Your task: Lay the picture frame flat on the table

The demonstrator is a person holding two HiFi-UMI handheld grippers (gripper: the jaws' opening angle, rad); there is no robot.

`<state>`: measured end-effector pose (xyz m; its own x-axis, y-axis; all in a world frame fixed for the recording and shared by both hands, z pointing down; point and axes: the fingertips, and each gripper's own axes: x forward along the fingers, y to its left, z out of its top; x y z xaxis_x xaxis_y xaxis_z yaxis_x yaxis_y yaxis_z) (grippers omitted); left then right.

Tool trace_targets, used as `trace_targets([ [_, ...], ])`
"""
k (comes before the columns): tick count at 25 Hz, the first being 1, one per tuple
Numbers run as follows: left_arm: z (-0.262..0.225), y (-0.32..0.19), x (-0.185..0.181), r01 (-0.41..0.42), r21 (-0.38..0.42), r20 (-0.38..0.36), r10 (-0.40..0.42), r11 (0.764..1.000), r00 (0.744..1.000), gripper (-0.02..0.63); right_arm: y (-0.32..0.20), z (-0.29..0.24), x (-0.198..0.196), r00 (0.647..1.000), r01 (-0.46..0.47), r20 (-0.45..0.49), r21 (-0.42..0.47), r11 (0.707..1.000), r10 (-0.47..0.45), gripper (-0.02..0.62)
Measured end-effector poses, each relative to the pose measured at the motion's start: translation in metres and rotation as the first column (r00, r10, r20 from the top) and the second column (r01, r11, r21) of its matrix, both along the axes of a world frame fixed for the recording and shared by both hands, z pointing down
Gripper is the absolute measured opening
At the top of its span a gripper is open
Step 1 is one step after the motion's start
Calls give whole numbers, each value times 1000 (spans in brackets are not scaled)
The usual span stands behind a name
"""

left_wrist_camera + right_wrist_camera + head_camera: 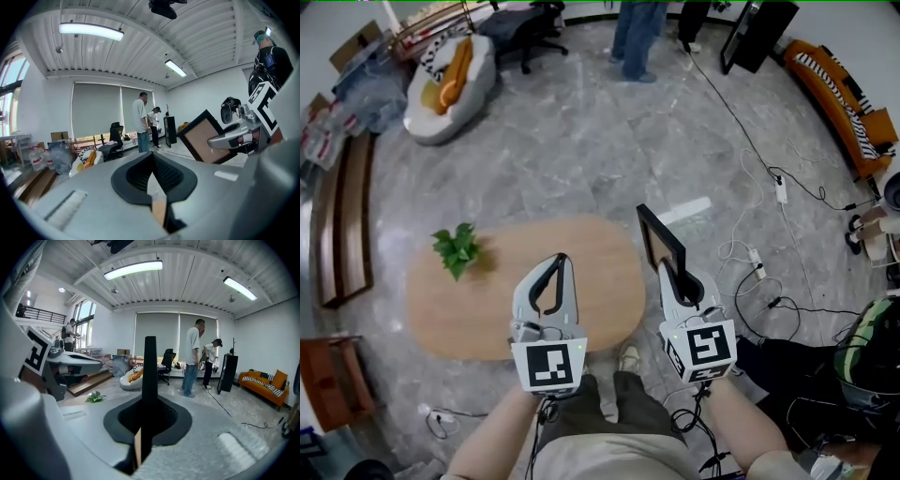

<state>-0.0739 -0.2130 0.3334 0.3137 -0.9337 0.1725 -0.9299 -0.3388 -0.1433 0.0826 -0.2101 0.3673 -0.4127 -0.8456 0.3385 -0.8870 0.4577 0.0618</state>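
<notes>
While the picture frame [661, 242] is pinched by one edge in the right tool [673, 278], jaws narrow and closed on it, it is carried upright in the air at the right end of the bench [487, 319]. It is not yet resting on the wood. The left tool [560, 264] is seen over the bench middle, jaws drawn together with nothing between them. A small plant [457, 249] is noted toward the left end of the bench, well apart from the frame.

Step judged: transport, with placement not begun. The next move is judged to call for the frame to be brought over bare wood, tipped from upright to level, lowered until flat, then released. Risk noted: one corner may land first and the frame may slip.
</notes>
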Motion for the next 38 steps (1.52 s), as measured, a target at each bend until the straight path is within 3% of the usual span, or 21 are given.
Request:
trace_targets([
  [11,127,-14,6,18,-157,0,-18,988,1000,20,-9,133,9,996,6,-89,-152,988,-20,12],
  [22,234,-23,17,-19,-260,48,33,965,998,20,-19,244,11,990,17,-129,-258,966,-52,12],
  [32,311,-29,29,-37,-321,49,55,947,997,20,-22,340,12,972,40,-206,-314,949,-109,12],
  [38,351,-28,26,-27,-355,32,41,935,999,20,-19,379,5,937,60,-310,-308,949,-160,12],
])
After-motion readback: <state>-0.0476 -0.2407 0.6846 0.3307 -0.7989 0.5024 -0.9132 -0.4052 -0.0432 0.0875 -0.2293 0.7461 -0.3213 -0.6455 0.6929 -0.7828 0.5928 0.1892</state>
